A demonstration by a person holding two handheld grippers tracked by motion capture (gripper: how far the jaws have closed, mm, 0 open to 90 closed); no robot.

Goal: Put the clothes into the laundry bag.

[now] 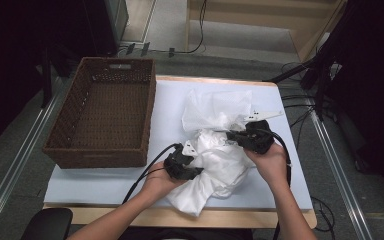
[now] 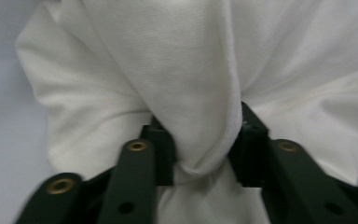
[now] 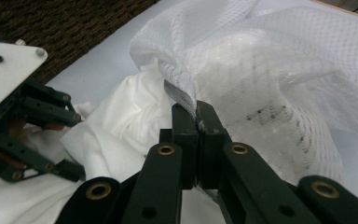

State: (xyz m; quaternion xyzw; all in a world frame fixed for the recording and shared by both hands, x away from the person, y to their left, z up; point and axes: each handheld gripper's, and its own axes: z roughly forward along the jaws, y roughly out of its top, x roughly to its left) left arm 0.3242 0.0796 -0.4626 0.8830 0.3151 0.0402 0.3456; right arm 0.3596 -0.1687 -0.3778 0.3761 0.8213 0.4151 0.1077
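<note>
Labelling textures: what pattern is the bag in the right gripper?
White see-through mesh bag, fine net weave; clearest in the right gripper view.

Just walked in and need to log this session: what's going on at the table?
A person is working a white garment and a white mesh laundry bag with handheld tongs on a table. The right tongs are shut on the edge of the mesh bag, holding it up. The left tongs are pinched on a bunched fold of the garment, which lies partly at the bag's mouth. A brown wicker basket sits to the left.
</note>
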